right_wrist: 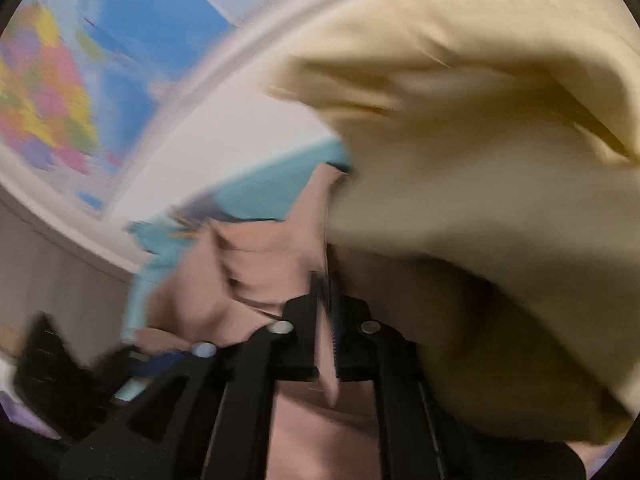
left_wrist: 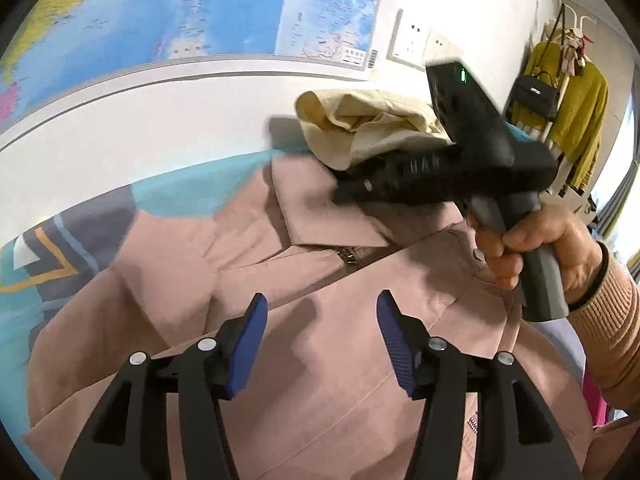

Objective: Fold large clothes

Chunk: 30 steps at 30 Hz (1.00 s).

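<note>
A pink jacket (left_wrist: pixel 320 320) lies spread across the middle and bottom of the frame. Above it, at lower centre, the left gripper (left_wrist: pixel 322 340) hangs open and empty. At right, the right gripper (right_wrist: pixel 328 340) pinches a fold of that jacket, beside a cream garment (left_wrist: pixel 360 128).

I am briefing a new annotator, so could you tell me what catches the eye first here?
A pink jacket spread flat fills the foreground, under the open left gripper. Beyond it, the right gripper pinches a fold of pink fabric beside a cream garment. A map covers the wall behind.
</note>
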Motion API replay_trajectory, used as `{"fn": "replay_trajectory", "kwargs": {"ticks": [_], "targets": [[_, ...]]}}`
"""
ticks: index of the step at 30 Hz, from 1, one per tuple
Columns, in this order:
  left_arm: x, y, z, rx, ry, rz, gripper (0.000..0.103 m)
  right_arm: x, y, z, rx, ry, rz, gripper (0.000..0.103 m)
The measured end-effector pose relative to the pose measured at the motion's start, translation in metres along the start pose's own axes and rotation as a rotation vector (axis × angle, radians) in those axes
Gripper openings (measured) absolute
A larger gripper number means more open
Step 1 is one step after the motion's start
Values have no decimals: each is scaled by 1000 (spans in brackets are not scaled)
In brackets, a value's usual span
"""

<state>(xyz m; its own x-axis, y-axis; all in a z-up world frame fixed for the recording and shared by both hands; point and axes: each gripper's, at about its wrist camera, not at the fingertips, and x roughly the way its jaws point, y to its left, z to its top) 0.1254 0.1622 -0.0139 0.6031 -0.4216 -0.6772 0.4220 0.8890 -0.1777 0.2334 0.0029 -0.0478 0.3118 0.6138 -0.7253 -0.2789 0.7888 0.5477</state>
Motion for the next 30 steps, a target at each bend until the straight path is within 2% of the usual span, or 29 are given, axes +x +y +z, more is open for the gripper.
{"fn": "replay_trajectory", "kwargs": {"ticks": [2,4,7,13,15,20,21,22,24,27,30], "targets": [[-5,0,-1,2,0,22,57,-7,-1,-5,-11,-21,-25,20],[-11,1,-3,5,6,40,60,-21,9,-12,-66,-50,-24,35],[-24,4,-12,23,17,81,64,-41,28,-28,-167,-91,-34,46],[-65,12,-47,2,22,114,67,-77,44,-87,-329,-50,57,56],[-77,10,-60,0,16,123,74,-87,47,-108,-380,-39,39,58],[-87,-4,-98,25,67,158,78,-84,31,-147,-382,21,-12,63],[-85,-7,-105,37,80,187,79,-81,23,-151,-372,14,-69,64],[-79,-9,-113,59,104,262,79,-81,19,-154,-369,6,-114,64],[-73,-7,-121,48,136,316,79,-86,11,-161,-333,-25,-121,64],[-82,-1,-129,-30,128,325,78,-106,14,-171,-310,-64,-54,69],[-113,-2,-136,-56,53,309,78,-131,23,-192,-359,-87,-39,74]]}}
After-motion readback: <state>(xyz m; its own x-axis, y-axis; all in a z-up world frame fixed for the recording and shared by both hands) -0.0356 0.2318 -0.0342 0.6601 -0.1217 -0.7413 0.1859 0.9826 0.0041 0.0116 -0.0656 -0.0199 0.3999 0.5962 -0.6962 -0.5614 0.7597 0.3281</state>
